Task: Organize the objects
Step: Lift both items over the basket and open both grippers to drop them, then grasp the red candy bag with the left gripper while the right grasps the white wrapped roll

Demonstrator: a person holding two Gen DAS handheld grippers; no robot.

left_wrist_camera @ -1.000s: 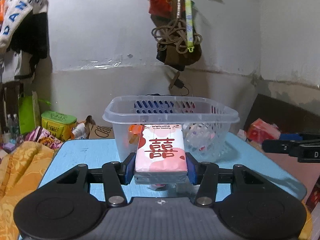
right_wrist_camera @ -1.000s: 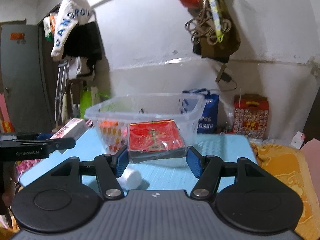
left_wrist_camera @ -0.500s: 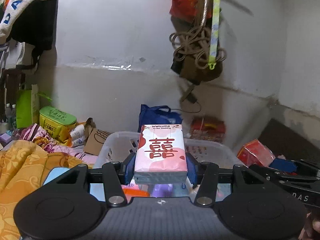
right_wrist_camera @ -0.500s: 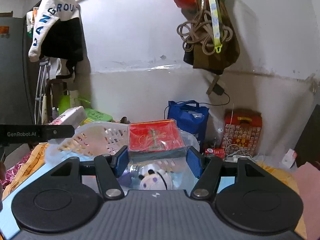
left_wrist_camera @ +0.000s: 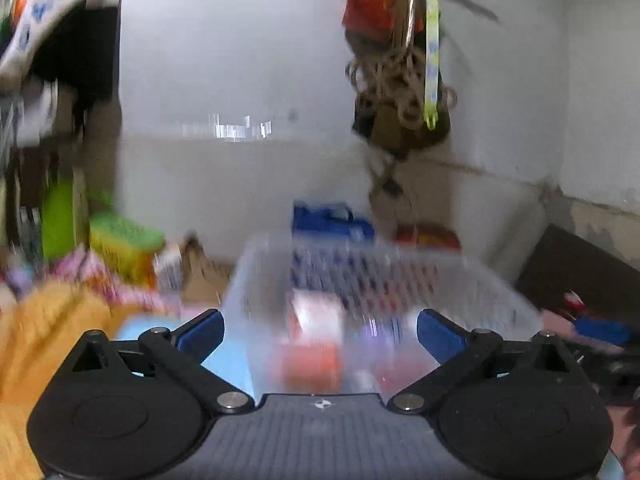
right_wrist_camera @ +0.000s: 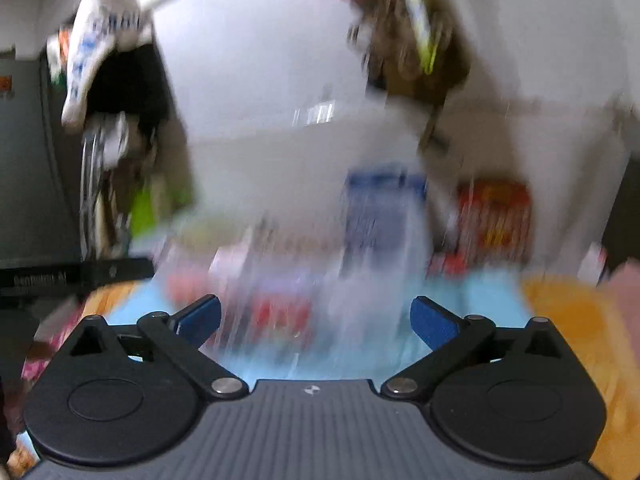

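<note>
Left wrist view: the left gripper (left_wrist_camera: pixel 320 330) has its fingers spread wide and empty above the clear plastic basket (left_wrist_camera: pixel 472 280), where a blurred pink-and-white packet (left_wrist_camera: pixel 318 316) lies inside.

Right wrist view: the right gripper (right_wrist_camera: pixel 316 320) is likewise released, over the blurred basket (right_wrist_camera: pixel 372 280) on the blue tabletop (right_wrist_camera: pixel 480 300).

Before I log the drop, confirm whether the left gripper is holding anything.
No, the left gripper stands wide open with nothing between its fingers.

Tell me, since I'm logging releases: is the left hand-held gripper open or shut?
Open. The left hand-held gripper has its blue fingers spread wide with nothing between them; the blurred clear plastic basket shows through the gap.
</note>
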